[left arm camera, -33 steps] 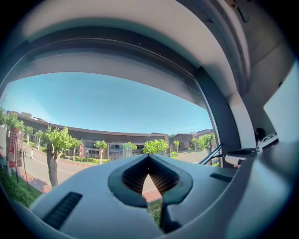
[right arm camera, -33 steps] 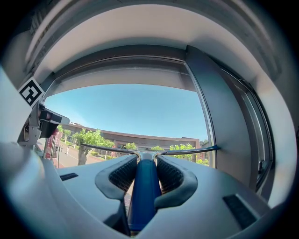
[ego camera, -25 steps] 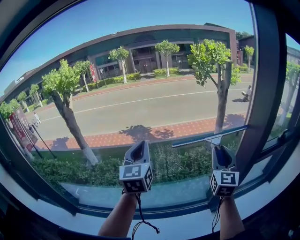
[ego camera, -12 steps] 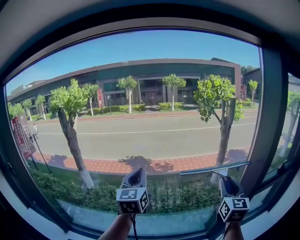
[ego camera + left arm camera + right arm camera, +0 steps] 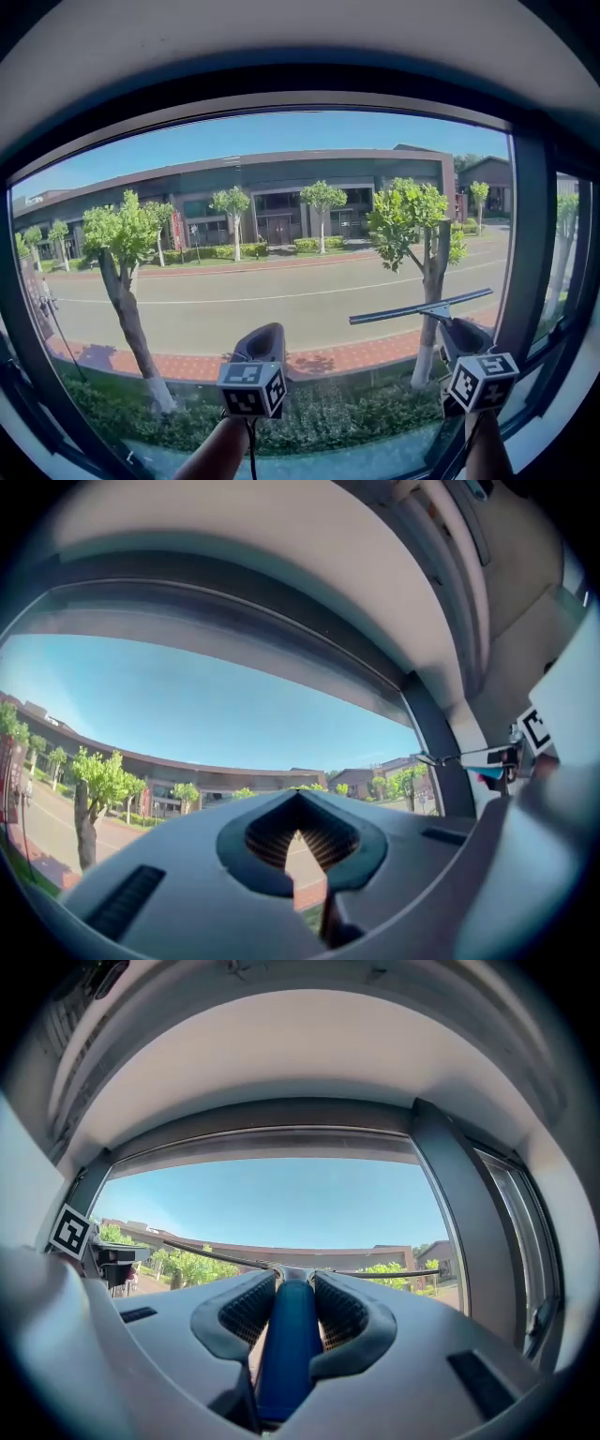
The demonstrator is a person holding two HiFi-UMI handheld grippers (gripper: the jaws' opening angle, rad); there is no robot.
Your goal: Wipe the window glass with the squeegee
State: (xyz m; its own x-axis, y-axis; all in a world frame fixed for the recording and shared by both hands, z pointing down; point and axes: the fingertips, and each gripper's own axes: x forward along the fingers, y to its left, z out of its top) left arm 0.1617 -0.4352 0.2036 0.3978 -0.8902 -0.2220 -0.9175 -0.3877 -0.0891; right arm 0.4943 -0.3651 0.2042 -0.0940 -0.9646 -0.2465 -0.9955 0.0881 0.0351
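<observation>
The window glass (image 5: 281, 225) fills the head view, with a street, trees and a long building behind it. My right gripper (image 5: 457, 336) is shut on the blue handle (image 5: 286, 1344) of the squeegee. The squeegee's thin dark blade (image 5: 422, 307) lies nearly level across the pane's lower right part, by the dark mullion (image 5: 531, 244). In the right gripper view the blade (image 5: 375, 1272) stretches to both sides just past that gripper (image 5: 292, 1277). My left gripper (image 5: 265, 339) is raised near the lower middle of the pane. Its jaws (image 5: 298, 795) are shut with nothing between them.
A dark frame (image 5: 281, 98) runs along the top of the pane under a pale ceiling (image 5: 300, 1044). To the right of the mullion (image 5: 459, 1213) is a second, narrower pane (image 5: 565, 244). From the left gripper view, the squeegee (image 5: 464, 757) and the right gripper's marker cube (image 5: 539, 728) show at far right.
Both grippers have risen along the window, and the squeegee blade now sits higher on the pane. The head view has tilted up, so the top frame and ceiling show.
</observation>
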